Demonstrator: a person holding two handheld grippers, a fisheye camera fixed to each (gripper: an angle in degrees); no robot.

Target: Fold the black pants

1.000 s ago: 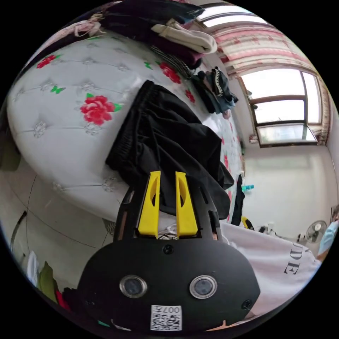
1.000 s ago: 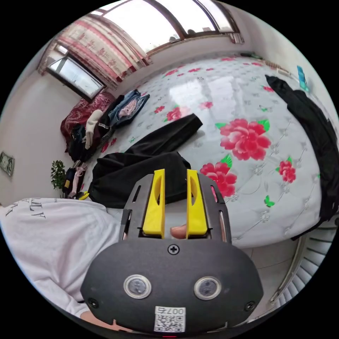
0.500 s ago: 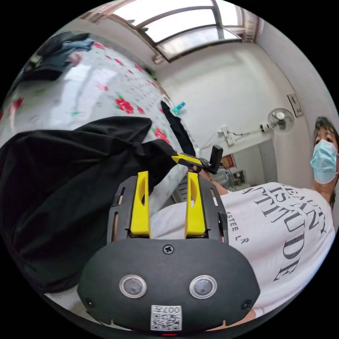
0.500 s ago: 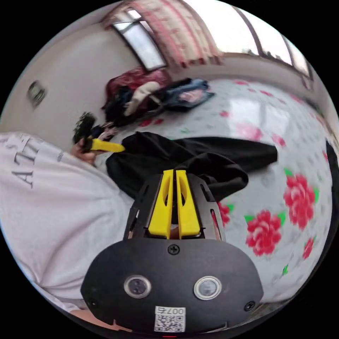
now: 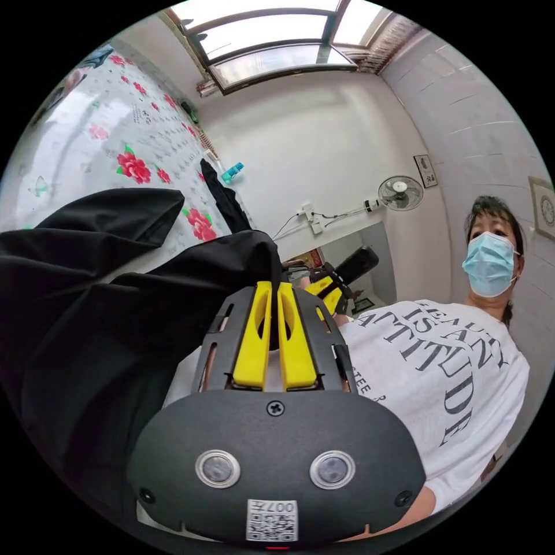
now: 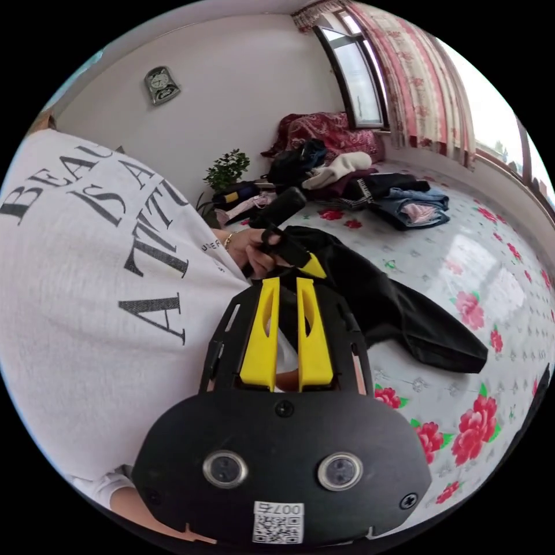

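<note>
Both grippers sit at the person's chest, each on an end of one raised edge of the black pants [image 5: 98, 300]; rest of the garment trails down onto the floral bed [image 6: 462, 254], one leg end [image 6: 451, 352] lying flat toward the near edge.

Left gripper [image 5: 270, 287]: jaws nearly together, black cloth pinched between the tips. Right gripper [image 6: 287, 283]: jaws close with a thin gap; cloth lies right at the tips but I can't tell if both jaws press on it; confirm that bite first.

Judgement: step looks like lifting and squaring the pants ahead of a fold. Keep both bites shallow and level, draw the held edge taut, raise until the trailing leg hangs straight; then lay it back flat with seams aligned.

Room: open bed surface beyond the pants, good for laying down; clothes pile [image 6: 341, 167] at the far end by the window, well apart; another dark garment [image 5: 222, 196] hangs over the far bed edge, well apart; person's shirt [image 5: 439, 370] is just beside both grippers, so keep the cloth off it.
</note>
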